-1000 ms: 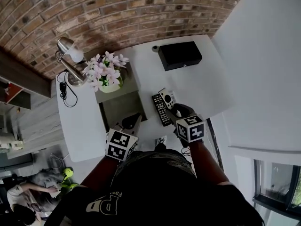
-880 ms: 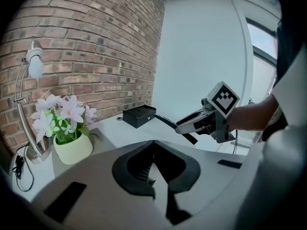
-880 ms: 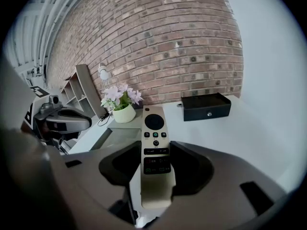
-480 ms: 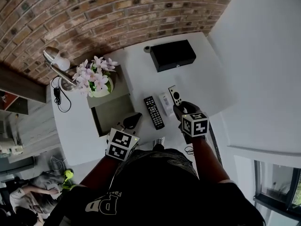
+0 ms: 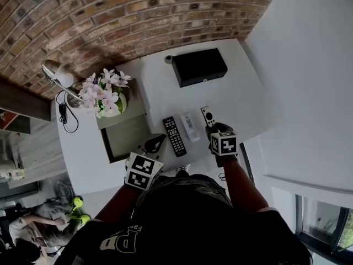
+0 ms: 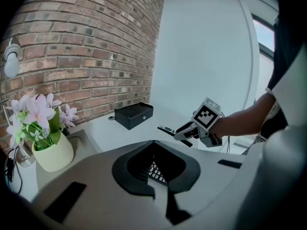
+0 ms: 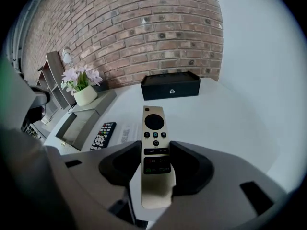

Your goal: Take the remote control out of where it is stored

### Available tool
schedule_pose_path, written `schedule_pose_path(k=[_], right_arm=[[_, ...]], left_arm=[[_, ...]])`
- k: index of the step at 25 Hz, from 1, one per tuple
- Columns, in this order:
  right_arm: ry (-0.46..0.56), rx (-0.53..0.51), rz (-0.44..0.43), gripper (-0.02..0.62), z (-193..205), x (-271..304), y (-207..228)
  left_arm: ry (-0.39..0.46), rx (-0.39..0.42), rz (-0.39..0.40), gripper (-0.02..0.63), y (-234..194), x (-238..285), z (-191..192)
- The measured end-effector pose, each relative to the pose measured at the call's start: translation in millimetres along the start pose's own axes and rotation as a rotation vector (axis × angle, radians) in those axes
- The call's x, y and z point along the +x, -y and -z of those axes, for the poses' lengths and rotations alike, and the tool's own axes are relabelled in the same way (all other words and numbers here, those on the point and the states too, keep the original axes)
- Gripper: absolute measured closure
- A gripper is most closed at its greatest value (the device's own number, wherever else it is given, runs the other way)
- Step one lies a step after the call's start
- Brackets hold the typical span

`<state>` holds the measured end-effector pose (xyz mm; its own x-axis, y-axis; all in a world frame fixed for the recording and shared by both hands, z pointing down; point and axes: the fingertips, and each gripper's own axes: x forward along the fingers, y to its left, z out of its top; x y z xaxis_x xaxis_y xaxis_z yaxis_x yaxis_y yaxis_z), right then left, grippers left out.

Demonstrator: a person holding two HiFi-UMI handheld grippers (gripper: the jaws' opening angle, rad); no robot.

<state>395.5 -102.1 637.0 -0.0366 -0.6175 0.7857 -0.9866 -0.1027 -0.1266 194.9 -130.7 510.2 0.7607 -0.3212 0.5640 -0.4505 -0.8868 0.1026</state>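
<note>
My right gripper is shut on the rear half of a beige remote control. The remote sticks out forward over the white table, and in the left gripper view this remote hangs above the tabletop. A black remote and a thin white remote lie side by side on the table to the left. My left gripper is shut and holds nothing. It hovers near the black remote.
A black box stands at the back of the table. A grey recessed compartment lies open at the left. Beyond it are a pot of pink flowers and a lamp. A brick wall runs behind.
My right gripper has carried the beige remote to the right, away from the black remote, and the white remote now shows between them. The left gripper has barely moved.
</note>
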Motion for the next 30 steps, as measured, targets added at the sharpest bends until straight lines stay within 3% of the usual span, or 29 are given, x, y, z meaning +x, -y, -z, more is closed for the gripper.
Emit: schedule_pose_path(k=[15, 30], right_arm=[[-0.114, -0.029, 0.016, 0.4, 2.8, 44.1, 1.8], [-0.124, -0.08, 0.097, 0.399, -2.5, 35.1, -4.1]], left_arm=[[-0.016, -0.056, -0.089, 0.6, -19.0, -5.6, 2.5], [0.016, -0.084, -0.085, 0.6, -34.3, -41.7, 10.5]])
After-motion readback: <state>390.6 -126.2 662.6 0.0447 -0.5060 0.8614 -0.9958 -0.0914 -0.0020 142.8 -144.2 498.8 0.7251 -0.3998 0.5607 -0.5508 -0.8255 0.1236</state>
